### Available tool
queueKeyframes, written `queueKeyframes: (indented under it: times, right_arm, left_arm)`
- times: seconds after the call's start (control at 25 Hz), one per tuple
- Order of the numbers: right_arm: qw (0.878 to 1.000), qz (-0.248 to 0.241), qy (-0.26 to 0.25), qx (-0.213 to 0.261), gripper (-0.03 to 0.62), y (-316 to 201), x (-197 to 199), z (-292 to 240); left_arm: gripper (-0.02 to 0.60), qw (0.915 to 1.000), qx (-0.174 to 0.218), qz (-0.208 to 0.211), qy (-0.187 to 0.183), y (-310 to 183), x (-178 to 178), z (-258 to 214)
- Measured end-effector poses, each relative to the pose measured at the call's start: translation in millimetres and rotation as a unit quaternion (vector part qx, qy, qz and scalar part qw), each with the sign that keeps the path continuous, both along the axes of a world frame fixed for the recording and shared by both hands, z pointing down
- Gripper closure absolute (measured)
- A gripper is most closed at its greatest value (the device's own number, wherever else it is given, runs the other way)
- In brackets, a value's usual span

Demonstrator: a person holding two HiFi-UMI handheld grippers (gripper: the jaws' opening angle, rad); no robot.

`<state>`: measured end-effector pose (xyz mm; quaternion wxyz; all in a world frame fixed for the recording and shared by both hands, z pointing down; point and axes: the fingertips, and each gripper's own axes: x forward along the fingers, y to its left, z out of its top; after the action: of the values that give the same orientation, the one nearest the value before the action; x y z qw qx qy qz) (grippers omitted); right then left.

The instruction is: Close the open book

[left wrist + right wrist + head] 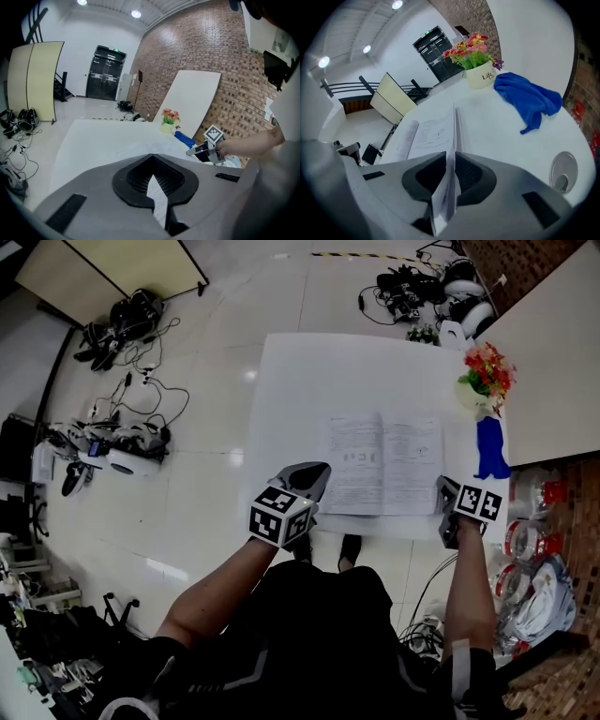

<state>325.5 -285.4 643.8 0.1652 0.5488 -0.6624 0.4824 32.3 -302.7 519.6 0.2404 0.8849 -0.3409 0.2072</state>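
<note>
The book [382, 463] lies open on the counter [281, 381]. The right gripper [443, 490] pinches its right pages, likely to fold them over; the left gripper [317, 476] clamps the left edge, steadying it.

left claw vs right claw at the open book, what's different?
Grip: the grey right claw is shut on right-hand pages of the open white printed book. The grey left claw has its tips together, no page running out ahead, only a white sliver I cannot identify.
Place: left claw at the book's left edge, right claw at its right edge.
Both carry square-marker cubes.
</note>
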Motion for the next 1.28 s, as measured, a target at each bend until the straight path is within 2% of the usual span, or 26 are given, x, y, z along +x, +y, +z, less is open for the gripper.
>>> queueKeyframes:
  times: [0.24, 0.4, 0.52, 0.68, 0.76, 0.88, 0.92, 1.04, 1.28]
  right_arm:
    - [0.996, 0.021, 0.083, -0.023, 0.562, 12.1, 26.6, -4.7]
    - [0.991, 0.005, 0.133, 0.004, 0.56, 9.5, 15.5, -31.3]
    - [0.99, -0.02, 0.132, 0.044, 0.56, -6.0, -22.9, -66.1]
    - [0.988, -0.071, 0.108, 0.086, 0.56, -26.8, -95.9, -101.0]
    - [0.988, -0.087, 0.081, 0.095, 0.559, -32.3, -136.9, -108.8]
    - [0.988, -0.109, 0.051, 0.094, 0.522, -33.3, -197.3, -111.8]
    - [0.987, -0.116, 0.058, 0.091, 0.522, -32.6, -213.5, -108.8]
    - [0.982, -0.142, 0.096, 0.074, 0.467, -29.4, -250.2, -92.0]
    - [0.968, -0.188, 0.164, 0.039, 0.462, -23.8, -293.9, -51.7]
  left_arm:
    - [0.583, 0.9998, 0.004, -0.015, 0.008, -3.1, -10.1, -0.5]
    - [0.583, 0.9995, 0.006, -0.029, 0.011, -5.5, -31.0, -1.8]
    - [0.583, 0.999, 0.008, -0.04, 0.017, -5.6, -49.3, -4.0]
    - [0.583, 0.9982, 0.015, -0.051, 0.029, -7.5, -66.4, -7.0]
    - [0.583, 0.9975, 0.019, -0.059, 0.035, -7.7, -74.6, -7.9]
    - [0.583, 0.9965, 0.022, -0.067, 0.045, -6.4, -87.3, -8.1]
    - [0.583, 0.9963, 0.021, -0.069, 0.047, -5.7, -92.0, -7.3]
    - [0.583, 0.9959, 0.018, -0.072, 0.052, -5.7, -106.6, -5.1]
    - [0.583, 0.9959, 0.013, -0.072, 0.053, -5.1, -125.2, 2.2]
